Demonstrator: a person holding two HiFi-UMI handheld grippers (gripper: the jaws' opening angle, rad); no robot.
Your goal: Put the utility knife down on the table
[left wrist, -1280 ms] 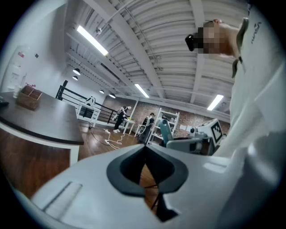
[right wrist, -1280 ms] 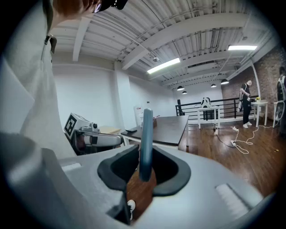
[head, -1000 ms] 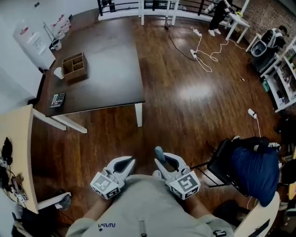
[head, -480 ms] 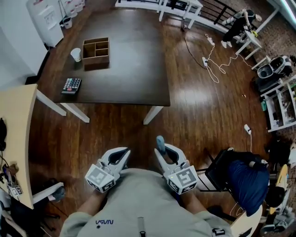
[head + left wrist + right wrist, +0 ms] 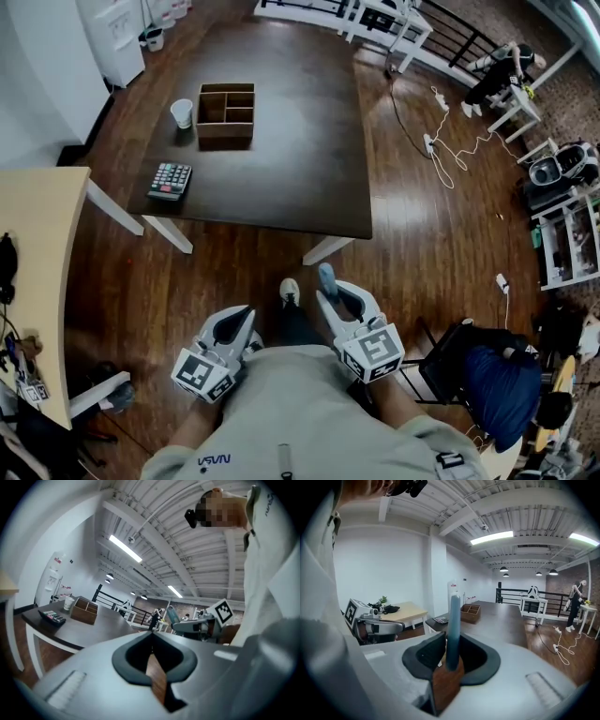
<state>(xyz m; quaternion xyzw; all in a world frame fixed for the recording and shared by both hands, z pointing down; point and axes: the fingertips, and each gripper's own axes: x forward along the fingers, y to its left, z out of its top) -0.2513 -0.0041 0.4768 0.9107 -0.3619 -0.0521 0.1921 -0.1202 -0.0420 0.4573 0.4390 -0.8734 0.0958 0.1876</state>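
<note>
calculator [image 5: 170, 180]: on the table's near left corner, well apart from both grippers.
paper cup [image 5: 182, 112]: upright, just left of the wooden box.
wooden box [image 5: 226, 111]: open compartments facing up, on the far left part of the table.
left gripper [image 5: 236, 326]: jaws closed tip to tip with nothing between them; low by the person's body, off the table.
table [image 5: 309, 178]: dark top, bare across its near right half, which looks the best landing spot.
utility knife [image 5: 325, 279]: blue-grey, pinched in the right gripper and sticking out past the jaw tips; it is over the floor, short of the table's near edge.
right gripper [image 5: 339, 298]: jaws part closed, clamped on the knife's body.
step in hand: carrying the knife to the table, by my reading.
doing it well: bring the knife over the bare patch, clear of calculator and box. tip it so its length lies along the top. let it touch before the jaws part, then draw straight back.
</note>
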